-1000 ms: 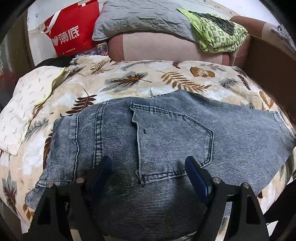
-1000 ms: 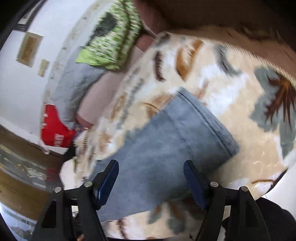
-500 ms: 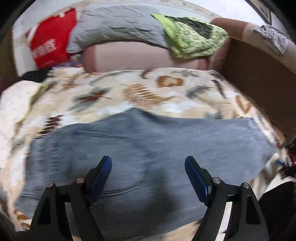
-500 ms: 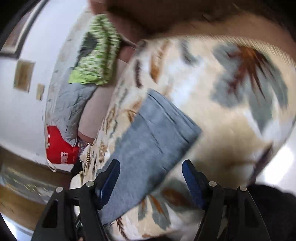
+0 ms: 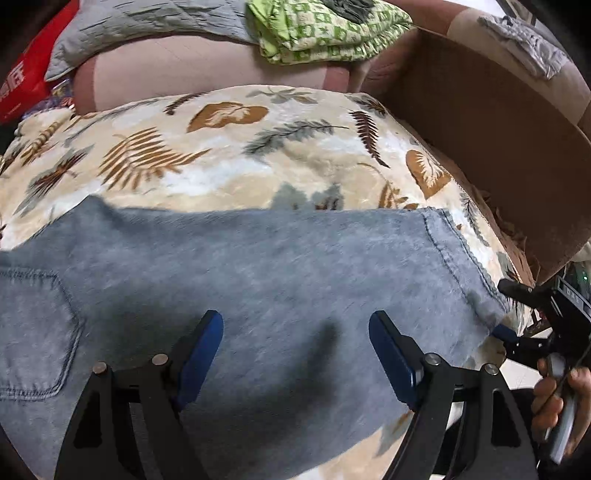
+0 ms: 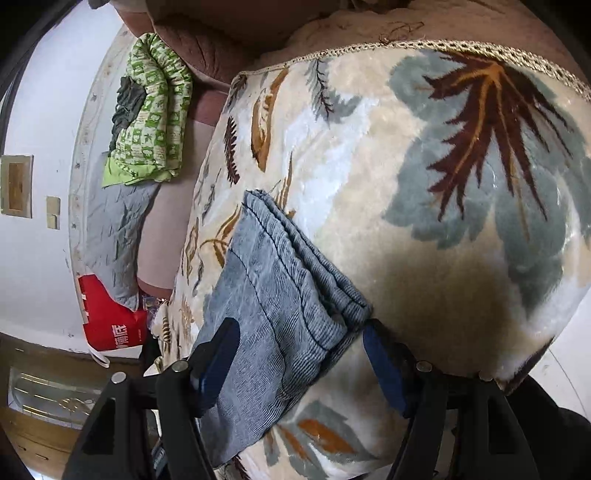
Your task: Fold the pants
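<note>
Grey-blue jeans (image 5: 258,266) lie flat across a leaf-patterned blanket (image 5: 229,158), with a back pocket (image 5: 33,332) at the left and the leg hem (image 5: 454,258) at the right. My left gripper (image 5: 295,325) hovers open over the middle of the leg, nothing between its fingers. In the right wrist view the stacked hem layers of the jeans (image 6: 273,280) reach in between the blue pads of my right gripper (image 6: 299,332), which is open, not pressing. The right gripper (image 5: 509,312) also shows at the hem's near corner, held by a hand (image 5: 554,406).
A green patterned cloth (image 5: 325,29) and a grey quilted pillow (image 5: 147,18) rest on the pink sofa back (image 5: 192,70). A red bag (image 5: 22,81) stands far left. A brown armrest (image 5: 480,122) borders the right. The blanket's trimmed edge (image 6: 480,48) lies beyond the hem.
My left gripper has slid right along the jeans, from the back pocket to the leg. The right gripper has sunk and rolled in to the hem corner.
</note>
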The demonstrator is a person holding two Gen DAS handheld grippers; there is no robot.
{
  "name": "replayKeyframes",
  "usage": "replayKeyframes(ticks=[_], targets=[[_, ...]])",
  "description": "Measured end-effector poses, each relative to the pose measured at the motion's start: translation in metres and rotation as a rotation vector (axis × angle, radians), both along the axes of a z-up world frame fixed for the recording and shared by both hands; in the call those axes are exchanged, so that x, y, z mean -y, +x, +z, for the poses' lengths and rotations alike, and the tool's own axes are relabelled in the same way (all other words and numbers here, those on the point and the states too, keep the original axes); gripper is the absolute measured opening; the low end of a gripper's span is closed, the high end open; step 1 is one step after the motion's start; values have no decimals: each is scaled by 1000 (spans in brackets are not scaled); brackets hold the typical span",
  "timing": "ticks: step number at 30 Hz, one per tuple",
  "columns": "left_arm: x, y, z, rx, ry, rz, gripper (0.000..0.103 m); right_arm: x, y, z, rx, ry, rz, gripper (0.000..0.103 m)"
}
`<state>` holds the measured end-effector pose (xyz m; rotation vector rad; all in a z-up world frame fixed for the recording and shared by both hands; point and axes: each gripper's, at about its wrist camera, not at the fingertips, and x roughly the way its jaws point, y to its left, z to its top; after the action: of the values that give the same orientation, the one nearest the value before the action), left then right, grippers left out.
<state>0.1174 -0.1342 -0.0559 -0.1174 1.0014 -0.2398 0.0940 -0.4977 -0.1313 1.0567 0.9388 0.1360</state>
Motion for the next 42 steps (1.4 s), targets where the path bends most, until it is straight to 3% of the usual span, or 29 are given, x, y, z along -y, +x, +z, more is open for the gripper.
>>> replayKeyframes(ticks=[1, 3, 6, 8, 10, 12, 14, 16, 17, 18, 19, 20, 22, 26, 29, 31, 34, 38, 40, 41, 42], targets=[[3, 2, 0, 1, 17, 1, 82, -1, 1, 2, -2, -8, -2, 72], [13, 8, -2, 1, 81, -2, 82, -5, 4, 9, -8, -75, 3, 60], [29, 19, -27, -70, 239, -52, 82, -6, 5, 9, -24, -129, 1, 49], [32, 18, -32, -44, 274, -66, 85, -5, 5, 7, -29, -134, -3, 48], [29, 17, -25, -52, 260, -59, 85, -5, 5, 8, -33, -127, -2, 49], [24, 11, -12, -10, 241, -50, 85, -3, 5, 7, -26, -100, -4, 58], [23, 7, -8, 30, 289, -37, 85, -5, 8, 8, -28, -109, 2, 60], [27, 15, -31, -62, 351, -74, 86, -12, 11, 11, -22, -160, 23, 61], [26, 16, -36, -55, 344, -75, 89, -16, 14, 13, -21, -196, 41, 56], [23, 15, -35, -37, 342, -68, 91, -17, 16, 15, -22, -211, 43, 29], [21, 16, -34, -46, 331, -62, 92, -17, 17, 16, -18, -201, 51, 25], [19, 16, -34, -53, 320, -60, 92, -18, 18, 18, -20, -192, 62, 24], [14, 16, -32, -59, 295, -67, 91, -32, 17, 37, 16, -278, 89, 24], [-6, 14, -20, -46, 182, -23, 90, -90, 9, 99, 167, -449, 172, 23], [-51, -5, 3, 2, 62, 68, 90, -143, 1, 131, 275, -548, 254, 23], [-83, -18, 16, 39, 23, 130, 90, -192, -9, 142, 351, -596, 340, 23], [-142, -43, 40, 109, -2, 259, 90, -259, -24, 132, 412, -624, 463, 24], [-203, -69, 54, 142, 18, 399, 90, -339, -31, 62, 332, -576, 673, 29], [-214, -71, 55, 142, 26, 425, 90, -359, -30, 25, 244, -560, 760, 36], [-214, -71, 56, 142, 30, 420, 90, -359, -35, 22, 287, -559, 737, 38], [-212, -70, 58, 138, 34, 404, 90, -357, -41, 28, 347, -552, 723, 55]])
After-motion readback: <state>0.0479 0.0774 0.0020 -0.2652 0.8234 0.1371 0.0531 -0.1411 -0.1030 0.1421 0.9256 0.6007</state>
